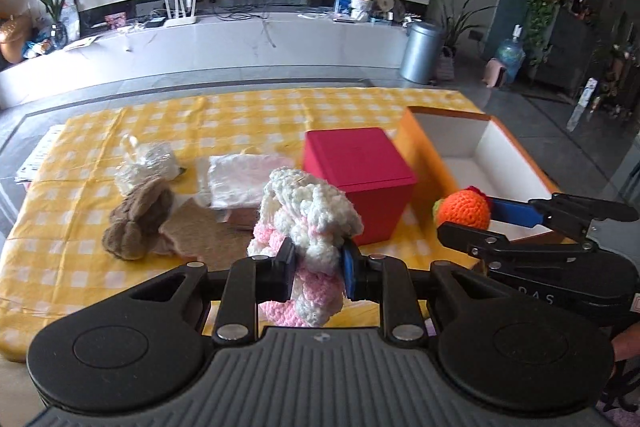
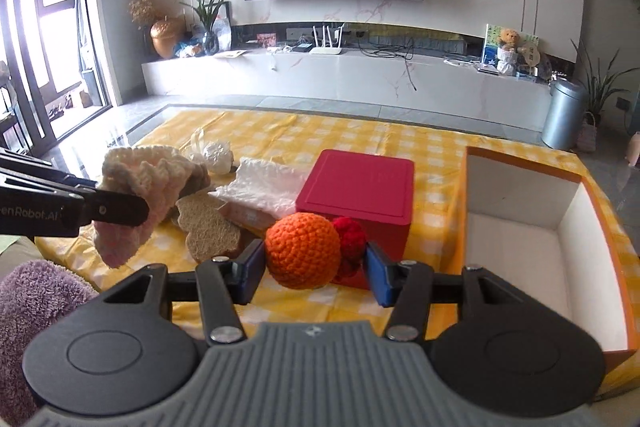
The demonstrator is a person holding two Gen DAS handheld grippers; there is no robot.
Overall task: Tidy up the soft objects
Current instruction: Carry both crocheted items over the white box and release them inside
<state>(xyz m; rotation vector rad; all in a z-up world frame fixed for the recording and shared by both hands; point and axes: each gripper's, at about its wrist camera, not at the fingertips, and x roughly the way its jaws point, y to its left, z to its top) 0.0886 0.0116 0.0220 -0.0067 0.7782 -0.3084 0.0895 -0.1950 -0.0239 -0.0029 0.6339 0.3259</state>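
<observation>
Two grippers loaded, open box (image 2: 520,211) beside

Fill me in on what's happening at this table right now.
A person is sorting soft things with a handheld gripper in each hand. The left gripper is shut on a pink-and-white crocheted piece, lifted off the yellow checked tablecloth. The right gripper holds an orange crocheted ball with a red knitted bit attached, beside the open orange box, whose visible part is empty. A brown plush toy, a tan pad and a red box sit on the cloth.
</observation>
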